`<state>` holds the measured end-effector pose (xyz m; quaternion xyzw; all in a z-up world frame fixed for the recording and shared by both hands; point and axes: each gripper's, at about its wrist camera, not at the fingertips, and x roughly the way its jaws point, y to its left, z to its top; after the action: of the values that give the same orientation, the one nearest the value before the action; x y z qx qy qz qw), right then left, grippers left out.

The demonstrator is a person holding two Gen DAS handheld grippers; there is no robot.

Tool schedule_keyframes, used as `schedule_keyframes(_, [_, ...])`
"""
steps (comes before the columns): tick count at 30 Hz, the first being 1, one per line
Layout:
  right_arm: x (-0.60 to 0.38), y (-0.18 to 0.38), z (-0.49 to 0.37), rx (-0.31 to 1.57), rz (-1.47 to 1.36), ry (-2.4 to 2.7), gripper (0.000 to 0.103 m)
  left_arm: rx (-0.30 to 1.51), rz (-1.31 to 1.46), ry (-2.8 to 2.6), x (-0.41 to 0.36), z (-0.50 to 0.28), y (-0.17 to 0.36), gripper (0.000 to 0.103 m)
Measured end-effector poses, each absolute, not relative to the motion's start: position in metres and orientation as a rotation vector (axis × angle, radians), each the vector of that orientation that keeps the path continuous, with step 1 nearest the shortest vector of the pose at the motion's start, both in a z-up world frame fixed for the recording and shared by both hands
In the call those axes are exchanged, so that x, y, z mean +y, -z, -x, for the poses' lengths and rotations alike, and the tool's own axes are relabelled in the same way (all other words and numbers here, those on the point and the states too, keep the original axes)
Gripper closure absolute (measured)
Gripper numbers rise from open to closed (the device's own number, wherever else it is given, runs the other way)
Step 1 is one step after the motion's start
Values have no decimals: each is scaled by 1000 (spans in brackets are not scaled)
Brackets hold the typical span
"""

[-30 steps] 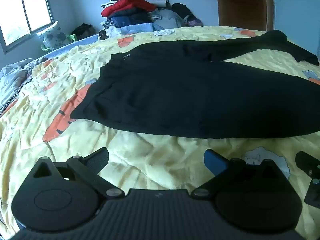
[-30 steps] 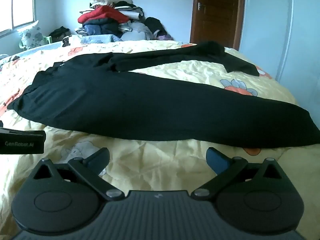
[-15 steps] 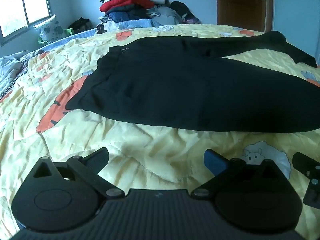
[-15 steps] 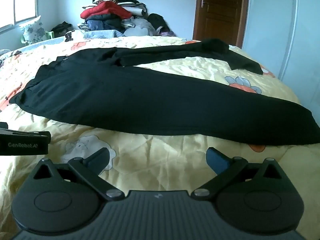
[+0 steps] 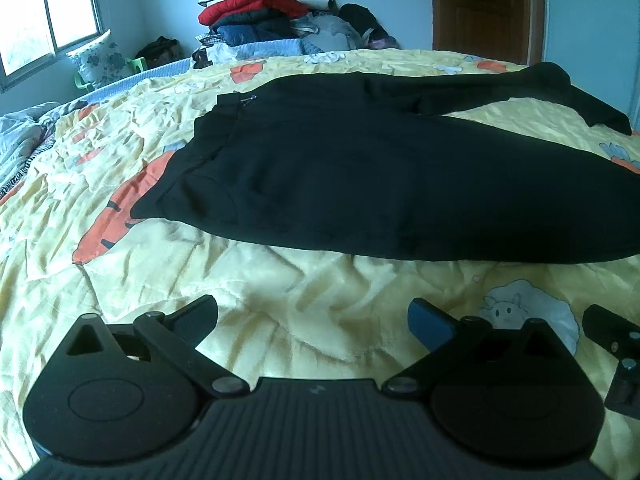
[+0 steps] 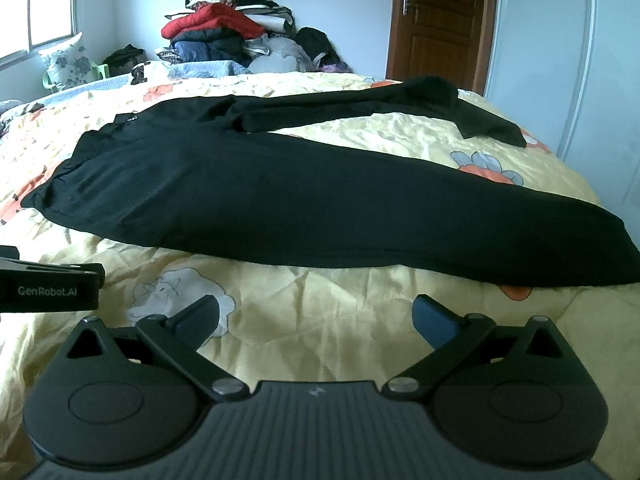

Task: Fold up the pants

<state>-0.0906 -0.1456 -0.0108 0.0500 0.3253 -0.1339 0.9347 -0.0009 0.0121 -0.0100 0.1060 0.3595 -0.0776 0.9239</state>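
So nearest the cameras, left gripper (image 5: 313, 317) and right gripper (image 6: 316, 315) both spread wide, nothing between the fingers, hanging low over the yellow cartoon quilt (image 5: 280, 304) just short of the garment; likely lined up side by side to take the near edge together. Left unit's body pokes into the right view's left edge, so the two sit close. Next out, black pants (image 6: 280, 200) lie spread flat on the quilt, not touched: waistband (image 5: 232, 100) toward the left, near leg running right to its hem (image 6: 600, 256), far leg angled away toward the door side, legs splayed apart, so no fold made yet by my read. Far back, clothes pile (image 6: 224, 36), wooden door (image 6: 436, 20), window (image 5: 48, 12) on the left
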Motion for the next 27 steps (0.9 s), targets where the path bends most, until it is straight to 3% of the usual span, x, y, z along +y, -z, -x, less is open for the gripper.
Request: schedule_keyframes(27, [-144,13,91,672,-114,264,0,741,-204,171,16,0,13,1])
